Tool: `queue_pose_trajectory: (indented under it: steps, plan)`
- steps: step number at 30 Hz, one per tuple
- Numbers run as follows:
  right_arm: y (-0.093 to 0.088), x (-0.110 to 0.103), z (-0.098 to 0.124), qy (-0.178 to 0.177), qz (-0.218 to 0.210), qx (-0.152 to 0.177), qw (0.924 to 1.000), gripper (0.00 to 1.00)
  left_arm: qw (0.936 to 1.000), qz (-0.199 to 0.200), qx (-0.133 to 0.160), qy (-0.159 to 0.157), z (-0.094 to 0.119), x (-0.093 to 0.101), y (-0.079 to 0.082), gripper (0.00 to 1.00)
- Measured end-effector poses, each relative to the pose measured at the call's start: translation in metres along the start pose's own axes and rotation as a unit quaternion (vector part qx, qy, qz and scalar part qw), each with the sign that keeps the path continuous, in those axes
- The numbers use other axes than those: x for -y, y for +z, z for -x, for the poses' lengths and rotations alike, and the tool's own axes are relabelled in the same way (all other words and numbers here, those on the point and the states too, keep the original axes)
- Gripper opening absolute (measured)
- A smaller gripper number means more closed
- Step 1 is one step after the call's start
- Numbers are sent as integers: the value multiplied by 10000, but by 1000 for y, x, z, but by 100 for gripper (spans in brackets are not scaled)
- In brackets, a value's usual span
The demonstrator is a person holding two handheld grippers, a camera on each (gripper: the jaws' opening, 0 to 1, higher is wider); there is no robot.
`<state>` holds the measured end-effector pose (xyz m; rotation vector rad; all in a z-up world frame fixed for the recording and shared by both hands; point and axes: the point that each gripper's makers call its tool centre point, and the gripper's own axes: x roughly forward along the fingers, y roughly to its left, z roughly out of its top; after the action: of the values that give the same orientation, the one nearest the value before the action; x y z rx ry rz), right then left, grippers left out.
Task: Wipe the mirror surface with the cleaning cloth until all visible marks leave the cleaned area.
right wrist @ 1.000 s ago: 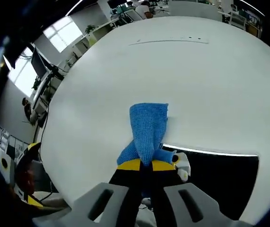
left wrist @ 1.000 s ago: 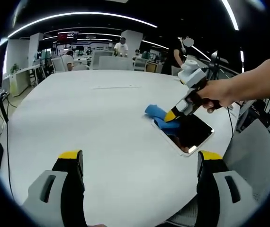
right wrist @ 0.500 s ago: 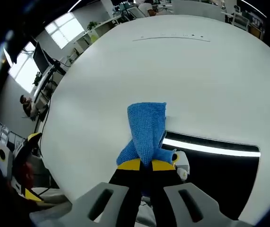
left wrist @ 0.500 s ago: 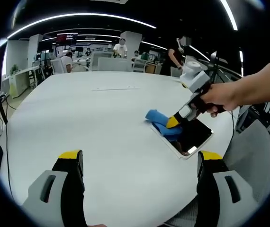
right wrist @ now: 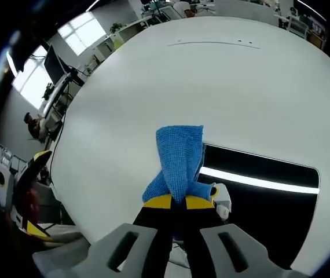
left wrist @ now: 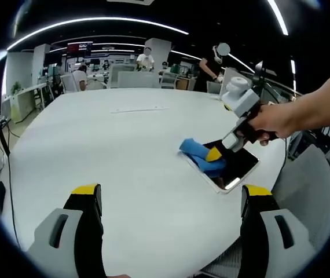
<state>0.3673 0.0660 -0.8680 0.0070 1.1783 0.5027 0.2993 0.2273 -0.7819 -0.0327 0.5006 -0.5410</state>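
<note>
Right gripper view: the right gripper (right wrist: 178, 202), fingers clamped on the blue cleaning cloth (right wrist: 179, 156), has slid further onto the mirror (right wrist: 269, 200) than a second ago, so wiping continues. The left gripper (left wrist: 168, 200) hovers wide open, empty, over the counter (left wrist: 113, 145).

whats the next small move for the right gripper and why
Probably drag the blue cloth further across the mirror. The right gripper is shut on the cloth at the mirror's edge, and most of the dark glass beyond is still uncovered by it.
</note>
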Motion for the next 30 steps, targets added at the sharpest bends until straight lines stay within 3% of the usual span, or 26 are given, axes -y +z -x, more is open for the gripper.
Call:
queue_pose_trajectory:
  steps: [7,11,30]
  plan:
    - [-2,-1,0,-74,44,16,10000,0,10000,-9,31,18,2,0,2,99]
    - [-3,-1,1,-148,314,27,9994,0,10000,7,34,29,3,1,0,99]
    - [-7,15,8,-186,175,112,9996,0,10000,-38,15,33,5,5,1,99]
